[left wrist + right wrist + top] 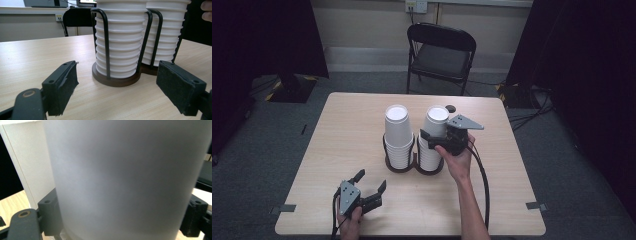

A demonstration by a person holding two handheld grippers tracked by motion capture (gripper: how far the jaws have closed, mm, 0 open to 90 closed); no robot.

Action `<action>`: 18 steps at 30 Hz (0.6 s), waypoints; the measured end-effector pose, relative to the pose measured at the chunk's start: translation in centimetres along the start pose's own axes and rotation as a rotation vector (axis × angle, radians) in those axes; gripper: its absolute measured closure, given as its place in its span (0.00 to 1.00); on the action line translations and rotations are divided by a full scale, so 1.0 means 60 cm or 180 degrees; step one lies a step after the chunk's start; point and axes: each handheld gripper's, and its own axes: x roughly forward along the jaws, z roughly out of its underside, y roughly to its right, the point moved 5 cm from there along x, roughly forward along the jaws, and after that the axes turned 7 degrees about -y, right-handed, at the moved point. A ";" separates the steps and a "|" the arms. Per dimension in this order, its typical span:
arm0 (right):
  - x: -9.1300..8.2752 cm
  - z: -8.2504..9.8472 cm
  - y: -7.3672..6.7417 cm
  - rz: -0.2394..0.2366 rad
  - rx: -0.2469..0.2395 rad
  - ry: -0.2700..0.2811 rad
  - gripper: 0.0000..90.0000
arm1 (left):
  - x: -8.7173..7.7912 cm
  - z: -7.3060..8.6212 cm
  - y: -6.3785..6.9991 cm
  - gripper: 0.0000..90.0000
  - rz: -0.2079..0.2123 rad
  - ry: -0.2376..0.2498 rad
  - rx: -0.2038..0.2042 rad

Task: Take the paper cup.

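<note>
Two stacks of upturned white paper cups stand in a black wire holder (413, 167) on a dark base in the middle of the table. My right gripper (432, 136) reaches from the right to the upper part of the right stack (430, 157). Its jaws sit on both sides of the top cup (436, 119). In the right gripper view that cup (125, 175) rises between the pads (48, 216), which touch its wall. My left gripper (372, 180) rests low near the table's front left, open and holding nothing. It faces the left stack (120, 47) and the holder base (115, 80).
The wooden table (347, 125) has bare room at the left and along the front. A small dark object (451, 108) lies behind the right stack. A black folding chair (439, 55) stands beyond the far edge. A cable (484, 185) trails along the right forearm.
</note>
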 end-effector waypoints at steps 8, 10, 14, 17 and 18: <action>-0.011 -0.016 0.000 0.0002 0.0027 0.0152 0.16 | 0.000 0.000 0.000 0.19 -0.0005 0.0001 0.0016; -0.017 -0.024 -0.002 -0.0018 0.0016 0.0205 0.16 | 0.000 0.000 0.000 0.19 -0.0002 0.0001 0.0009; -0.026 -0.035 -0.002 -0.0017 0.0034 0.0267 0.16 | 0.000 0.000 0.000 0.19 0.0003 -0.0001 0.0008; -0.029 -0.040 -0.003 -0.0053 0.0056 0.0307 0.16 | 0.000 0.000 0.001 0.19 0.0000 0.0001 0.0013; -0.030 -0.042 -0.003 -0.0046 0.0068 0.0319 0.16 | 0.000 0.000 0.001 0.19 0.0002 0.0002 0.0010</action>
